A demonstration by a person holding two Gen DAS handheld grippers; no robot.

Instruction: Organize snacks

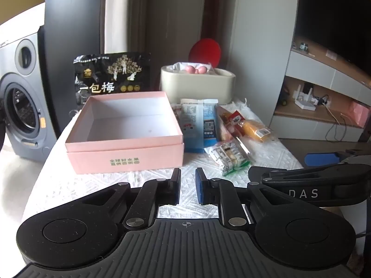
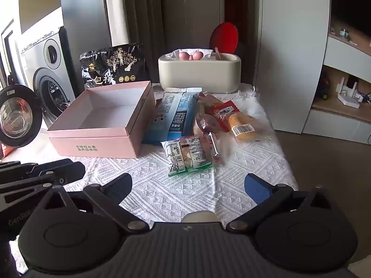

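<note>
Snacks [image 1: 222, 129] sit in a loose pile on the white textured cloth [image 1: 129, 180] over the desk, just right of an open pink box [image 1: 125, 155] with nothing inside it. From the left wrist view, a blue-and-white packet [image 1: 199, 125] lies right beside the box wall, an orange one [image 1: 255, 127] is further right, and a green-edged pack [image 1: 228, 157] is nearest the camera. A black plum bag [image 1: 111, 74] stands behind the box, next to a cream tub [image 1: 197, 85] with pink round things in it. The left gripper [image 1: 187, 185] has its fingers nearly together with a narrow gap, holding nothing.

Right wrist view: same pile, the green-edged pack [image 2: 185, 155] dead ahead on the cloth. The right gripper [image 2: 187, 185] has its fingers spread wide, also holding nothing, hovering low over the cloth short of the pack. Washing machine [image 2: 51, 78] off to the left.
</note>
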